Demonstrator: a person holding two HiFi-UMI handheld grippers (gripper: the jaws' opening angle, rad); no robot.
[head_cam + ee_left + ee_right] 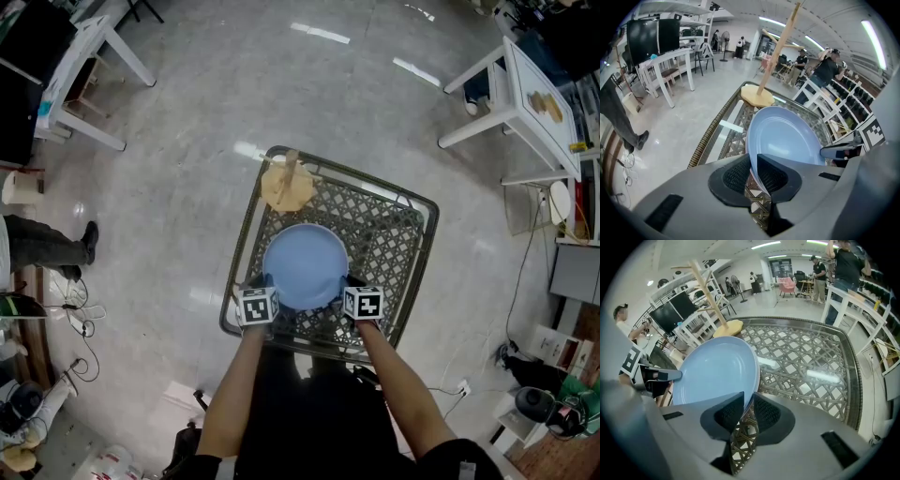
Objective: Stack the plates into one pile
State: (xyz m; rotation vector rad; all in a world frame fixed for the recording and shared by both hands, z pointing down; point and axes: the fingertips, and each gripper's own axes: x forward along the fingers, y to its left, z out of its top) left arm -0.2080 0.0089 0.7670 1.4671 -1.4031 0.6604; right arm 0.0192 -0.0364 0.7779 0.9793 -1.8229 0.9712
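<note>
A round blue plate (pixel 305 265) sits over the near half of a glass-topped wicker table (pixel 412 272). My left gripper (pixel 265 283) is at the plate's near-left rim and my right gripper (pixel 345 281) at its near-right rim. In the left gripper view the plate (pixel 787 140) tilts up, and its rim runs between the ribbed pads of the left gripper (pixel 753 161), which are shut on it. In the right gripper view the plate (pixel 717 371) has its edge pinched the same way by the right gripper (pixel 749 401). Whether the plate touches the table is hidden.
A wooden stand (pixel 287 186) with a round base and an upright stick stands at the table's far edge. White tables (pixel 94 56) (pixel 525 94) flank the shiny floor. A person's leg (pixel 47 246) shows at the left, and several people stand far off.
</note>
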